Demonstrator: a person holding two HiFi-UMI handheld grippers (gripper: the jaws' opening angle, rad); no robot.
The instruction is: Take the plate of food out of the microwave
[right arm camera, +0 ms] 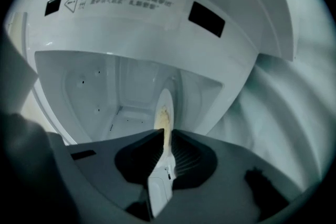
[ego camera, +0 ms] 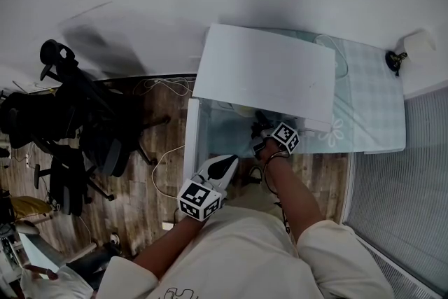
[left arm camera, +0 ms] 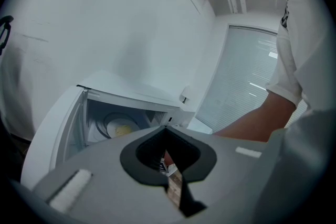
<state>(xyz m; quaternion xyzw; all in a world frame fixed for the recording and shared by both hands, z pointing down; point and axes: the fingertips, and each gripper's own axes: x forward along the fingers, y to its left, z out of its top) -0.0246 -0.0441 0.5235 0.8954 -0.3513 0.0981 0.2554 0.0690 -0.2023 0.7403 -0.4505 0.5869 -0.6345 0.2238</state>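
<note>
A white microwave (ego camera: 266, 70) stands on a table with its door (ego camera: 190, 143) swung open to the left. Inside lies a white plate (right arm camera: 164, 110) with yellowish food; the left gripper view also shows the plate (left arm camera: 122, 127) on the turntable. My right gripper (right arm camera: 166, 134) reaches into the cavity, and the plate's near rim sits edge-on between its jaws, which stand slightly apart around it: open. In the head view the right gripper (ego camera: 257, 124) is at the oven's mouth. My left gripper (ego camera: 231, 161) hangs back below the door, shut, with nothing in it, its tips (left arm camera: 165, 129) pointing at the microwave (left arm camera: 131, 89).
The microwave sits on a table (ego camera: 371, 101) with a pale checked top; a small dark object (ego camera: 396, 59) stands at its far right corner. Black office chairs (ego camera: 77, 122) and cables (ego camera: 164, 164) are on the wooden floor at left. Window blinds (ego camera: 413, 185) run along the right.
</note>
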